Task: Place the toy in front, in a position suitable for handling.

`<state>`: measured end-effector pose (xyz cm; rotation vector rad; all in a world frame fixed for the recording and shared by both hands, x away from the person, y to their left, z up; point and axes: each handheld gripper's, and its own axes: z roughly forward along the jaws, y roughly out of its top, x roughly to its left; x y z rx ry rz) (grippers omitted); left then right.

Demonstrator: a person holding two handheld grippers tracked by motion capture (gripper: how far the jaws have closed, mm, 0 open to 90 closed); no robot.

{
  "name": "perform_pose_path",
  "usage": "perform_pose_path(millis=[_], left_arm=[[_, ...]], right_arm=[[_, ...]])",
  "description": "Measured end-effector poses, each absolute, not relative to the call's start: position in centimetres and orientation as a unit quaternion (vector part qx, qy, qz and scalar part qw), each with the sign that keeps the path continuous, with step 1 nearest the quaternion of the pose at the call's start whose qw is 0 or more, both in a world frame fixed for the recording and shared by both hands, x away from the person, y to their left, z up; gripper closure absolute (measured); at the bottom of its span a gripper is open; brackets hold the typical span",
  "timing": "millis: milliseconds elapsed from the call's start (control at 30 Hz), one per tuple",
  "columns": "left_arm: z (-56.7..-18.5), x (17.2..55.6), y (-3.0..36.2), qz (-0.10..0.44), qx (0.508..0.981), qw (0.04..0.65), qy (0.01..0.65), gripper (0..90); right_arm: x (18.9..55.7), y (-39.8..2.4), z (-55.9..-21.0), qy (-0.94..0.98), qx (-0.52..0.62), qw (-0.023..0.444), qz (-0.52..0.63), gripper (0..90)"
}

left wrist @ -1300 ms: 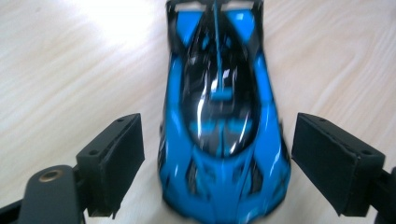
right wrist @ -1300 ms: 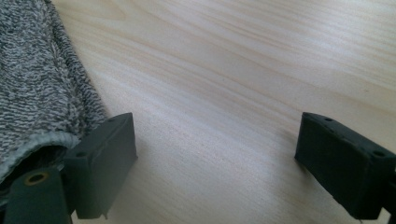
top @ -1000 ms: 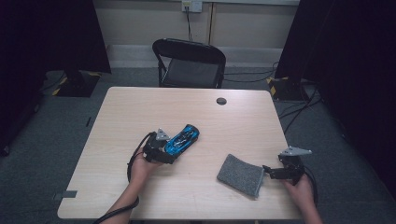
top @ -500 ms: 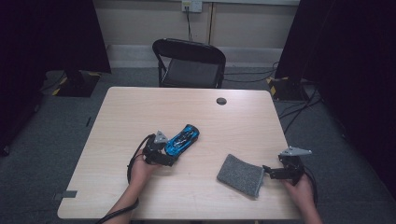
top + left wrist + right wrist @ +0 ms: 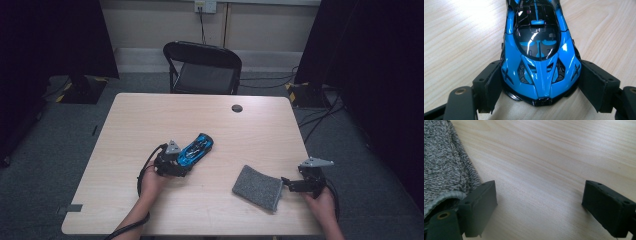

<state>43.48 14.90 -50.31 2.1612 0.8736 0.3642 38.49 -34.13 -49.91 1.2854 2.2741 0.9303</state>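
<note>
Jaws of the left gripper (image 5: 540, 95) had just been closing around the nose of the blue toy car (image 5: 539, 50) (mid-table); the right gripper (image 5: 539, 207) was held wide open, empty, beside the grey cloth (image 5: 441, 162).

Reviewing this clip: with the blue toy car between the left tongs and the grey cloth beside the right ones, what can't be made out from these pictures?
- Toy car: its far end is cut off by the top edge of the left gripper view; in the high view the left tongs cover its near end.
- Whether the pads press the car: too close to tell.
- Cloth: cut off by the left edge of the right gripper view.
- Small dark disc: too small to identify.
</note>
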Motion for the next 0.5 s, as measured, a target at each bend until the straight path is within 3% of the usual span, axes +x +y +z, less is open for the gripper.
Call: perform_pose_path(millis=[267, 500], left_arm=[[-50.3, 43.5, 14.9, 0.143, 0.847, 0.381, 0.342, 23.5], [-50.3, 43.5, 14.9, 0.144, 0.846, 0.381, 0.344, 23.5]], right_arm=[[38.3, -34.3, -49.3, 0.801, 0.463, 0.212, 0.314, 13.9], [37.5, -33.2, -47.4, 0.814, 0.434, 0.19, 0.335, 16.9]])
